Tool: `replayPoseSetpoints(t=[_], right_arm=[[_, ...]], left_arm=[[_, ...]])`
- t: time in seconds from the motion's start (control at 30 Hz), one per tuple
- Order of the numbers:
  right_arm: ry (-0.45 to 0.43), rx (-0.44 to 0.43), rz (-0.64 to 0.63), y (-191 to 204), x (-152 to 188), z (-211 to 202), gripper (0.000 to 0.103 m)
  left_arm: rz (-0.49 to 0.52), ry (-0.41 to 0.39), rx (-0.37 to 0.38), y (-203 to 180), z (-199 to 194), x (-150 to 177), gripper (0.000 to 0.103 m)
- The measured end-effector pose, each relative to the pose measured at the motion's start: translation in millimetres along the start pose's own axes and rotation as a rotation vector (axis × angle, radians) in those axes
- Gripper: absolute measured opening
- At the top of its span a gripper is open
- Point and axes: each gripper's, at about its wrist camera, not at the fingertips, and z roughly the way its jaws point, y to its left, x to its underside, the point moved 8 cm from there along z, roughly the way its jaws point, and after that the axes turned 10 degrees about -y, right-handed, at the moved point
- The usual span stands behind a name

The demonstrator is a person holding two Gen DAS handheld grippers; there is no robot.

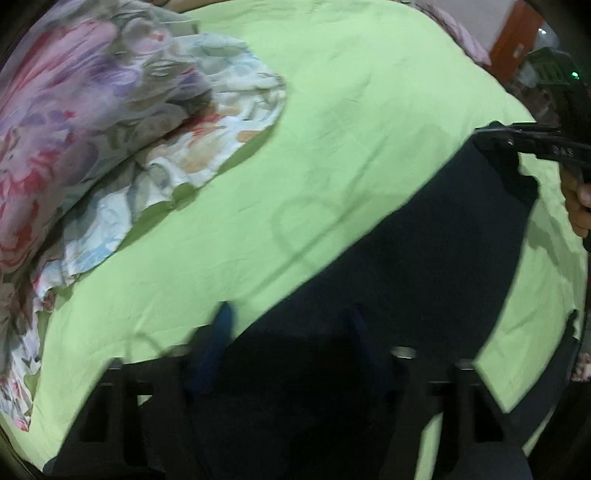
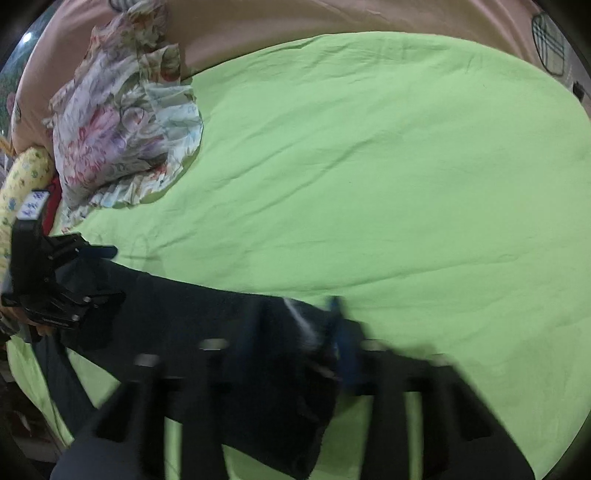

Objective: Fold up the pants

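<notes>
Dark navy pants (image 1: 424, 258) hang stretched between my two grippers above a green bed sheet (image 1: 351, 110). My left gripper (image 1: 291, 317) holds one edge of the pants between its blue fingertips (image 1: 221, 325). My right gripper (image 2: 291, 317) holds the other edge, with the cloth (image 2: 184, 306) bunched between its fingers. In the left wrist view the right gripper (image 1: 495, 136) shows at the far right, pinching the pants' corner. In the right wrist view the left gripper (image 2: 88, 269) shows at the left, clamped on the cloth. Both views are blurred by motion.
A floral blanket and pillow pile (image 1: 92, 129) lies at the left of the bed, also seen in the right wrist view (image 2: 125, 129). A yellow patterned bolster (image 2: 22, 177) lies at the far left. A pink headboard or wall (image 2: 332, 18) is behind.
</notes>
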Motion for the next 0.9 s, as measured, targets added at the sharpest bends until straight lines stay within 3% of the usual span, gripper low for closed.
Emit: replayPoseSetpoints(t=[0.07, 0.2, 0.4, 0.57, 0.73, 0.9], right_arm=[[-0.005, -0.043, 0.061, -1, 0, -6, 0.011], [-0.060, -0.059, 0.090, 13, 2, -34, 0.009], [-0.136, -0.023, 0.093, 48, 29, -89, 0.009], [-0.125, 0.033, 0.058, 64, 81, -122, 0.009], [-0.101, 0.051, 0.040, 70, 138, -144, 0.009], [-0.110, 0.086, -0.005, 79, 170, -166, 0.008]], left_arm=[[0.000, 0.024, 0.057, -9, 3, -2, 0.017], [0.063, 0.009, 0.090, -25, -6, 6, 0.009], [0.098, -0.060, 0.200, -53, -62, 36, 0.008], [0.075, -0.082, 0.249, -82, -103, 93, 0.008], [0.053, -0.085, 0.288, -109, -118, 122, 0.008], [0.065, -0.096, 0.326, -128, -137, 138, 0.008]])
